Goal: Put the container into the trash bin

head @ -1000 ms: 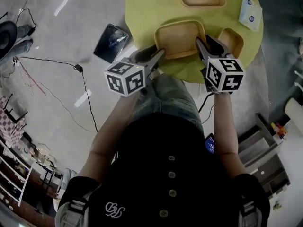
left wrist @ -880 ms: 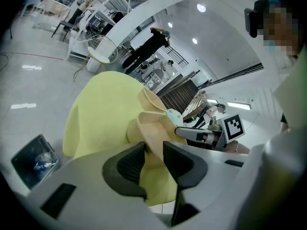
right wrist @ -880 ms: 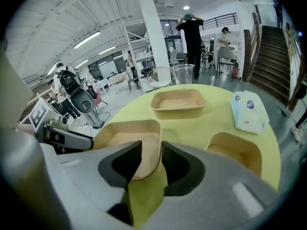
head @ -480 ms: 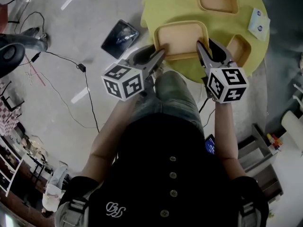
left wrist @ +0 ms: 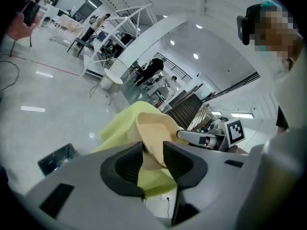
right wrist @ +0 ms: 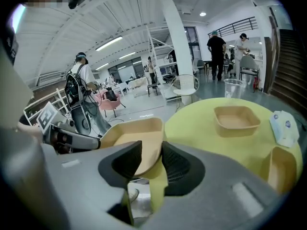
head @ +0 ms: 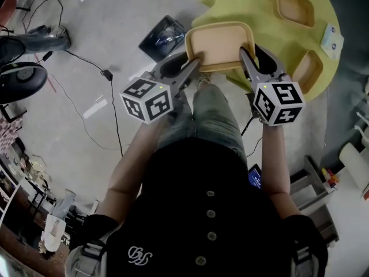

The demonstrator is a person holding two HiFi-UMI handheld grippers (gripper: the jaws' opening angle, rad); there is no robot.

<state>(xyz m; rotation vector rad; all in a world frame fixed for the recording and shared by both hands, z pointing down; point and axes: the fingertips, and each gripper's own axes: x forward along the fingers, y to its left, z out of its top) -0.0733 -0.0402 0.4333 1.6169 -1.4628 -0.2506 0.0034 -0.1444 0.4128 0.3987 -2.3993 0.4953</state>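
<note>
Black bin (head: 163, 37) beside yellow table (head: 253, 4)

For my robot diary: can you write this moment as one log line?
left gripper: shut on container | right gripper: shut on container | container: held at table edge | trash bin: on floor beside table

Both forearms extend forward, the left arm (head: 131, 163) angled inward and the right arm (head: 274, 160) nearly straight. The left gripper (head: 193, 64) and the right gripper (head: 243, 55) point away from the body and downward, with their marker cubes nearest the person. Each gripper is clamped on the container (head: 220, 42). The left fingers (left wrist: 125, 163) pinch its left rim, and the right fingers (right wrist: 178, 169) pinch its right rim.
</note>
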